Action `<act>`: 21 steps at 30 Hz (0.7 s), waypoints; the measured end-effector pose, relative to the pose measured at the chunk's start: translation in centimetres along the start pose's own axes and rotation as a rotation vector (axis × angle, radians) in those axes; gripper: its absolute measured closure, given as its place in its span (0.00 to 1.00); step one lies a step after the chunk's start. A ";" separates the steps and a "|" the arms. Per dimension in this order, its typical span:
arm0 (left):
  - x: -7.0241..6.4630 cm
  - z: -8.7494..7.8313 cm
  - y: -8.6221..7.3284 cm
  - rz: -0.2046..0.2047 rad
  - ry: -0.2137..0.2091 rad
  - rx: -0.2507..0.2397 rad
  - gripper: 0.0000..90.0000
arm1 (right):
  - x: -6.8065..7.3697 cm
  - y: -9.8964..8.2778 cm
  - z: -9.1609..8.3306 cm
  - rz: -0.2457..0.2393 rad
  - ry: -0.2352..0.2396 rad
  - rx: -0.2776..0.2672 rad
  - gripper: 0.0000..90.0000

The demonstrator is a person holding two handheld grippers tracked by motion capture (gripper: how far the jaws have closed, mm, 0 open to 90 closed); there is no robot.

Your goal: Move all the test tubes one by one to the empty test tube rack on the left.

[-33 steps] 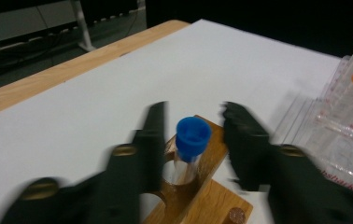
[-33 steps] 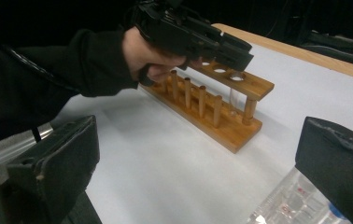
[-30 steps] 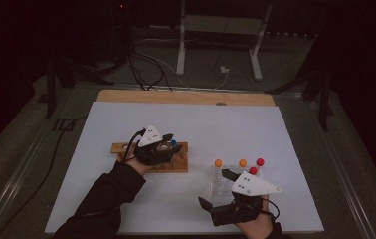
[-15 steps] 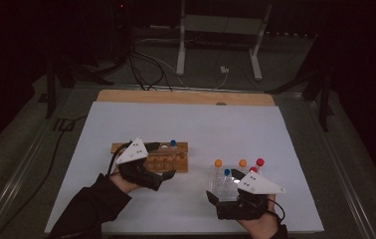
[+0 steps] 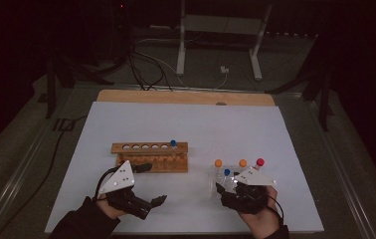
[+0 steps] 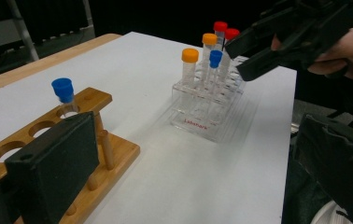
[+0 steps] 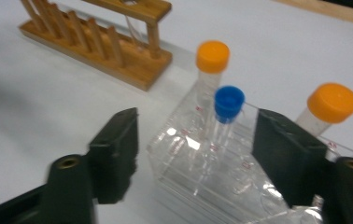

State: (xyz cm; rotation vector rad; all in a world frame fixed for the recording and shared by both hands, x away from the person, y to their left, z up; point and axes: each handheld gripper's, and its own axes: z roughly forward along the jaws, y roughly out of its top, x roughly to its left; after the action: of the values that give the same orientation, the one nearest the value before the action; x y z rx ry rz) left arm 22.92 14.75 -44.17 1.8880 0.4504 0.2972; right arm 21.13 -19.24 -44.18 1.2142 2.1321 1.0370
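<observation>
- Moving tubes from clear rack [image 5: 228, 181] near tabletop's right front corner to wooden rack [image 5: 149, 156]; one blue-capped tube [image 5: 173, 145] already seated.
- Right gripper [image 7: 195, 154] jaws closing round blue tube [image 7: 227, 116], pads not yet touching.
- Left gripper [image 5: 148, 185] released, empty.
- Next: clench & lift straight up.

A pale wooden tube rack [image 5: 150, 155] carries one blue-capped tube [image 5: 173, 144]. The clear plastic rack [image 6: 208, 109], with red lettering, holds tubes capped orange [image 6: 190, 55], blue [image 7: 229, 103] and red [image 5: 260, 162]. Both black grippers' plates look whitish-grey.
</observation>
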 end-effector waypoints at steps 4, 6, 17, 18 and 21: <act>0.0 0.1 -0.1 0.001 0.007 -0.001 0.01 | -0.5 -0.2 0.8 0.010 -0.002 0.028 0.50; 0.0 0.1 -0.2 0.004 0.004 0.001 0.01 | -0.7 -0.3 1.2 0.007 -0.002 0.041 0.54; 0.0 0.0 -0.2 -0.001 0.011 -0.003 0.01 | -1.0 -0.2 2.8 -0.019 -0.028 0.087 0.72; 0.0 0.0 -0.2 0.003 0.014 -0.004 0.01 | -1.0 -0.2 2.8 -0.019 -0.031 0.089 0.74; -0.1 0.0 -0.2 0.005 0.011 -0.002 0.01 | -1.1 -0.2 3.0 -0.018 -0.029 0.094 0.76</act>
State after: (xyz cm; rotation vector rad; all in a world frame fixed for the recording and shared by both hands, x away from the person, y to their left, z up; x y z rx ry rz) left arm 22.83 14.78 -44.34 1.8865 0.4527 0.3117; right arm 23.72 -19.14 -46.11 1.2429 2.1866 0.9150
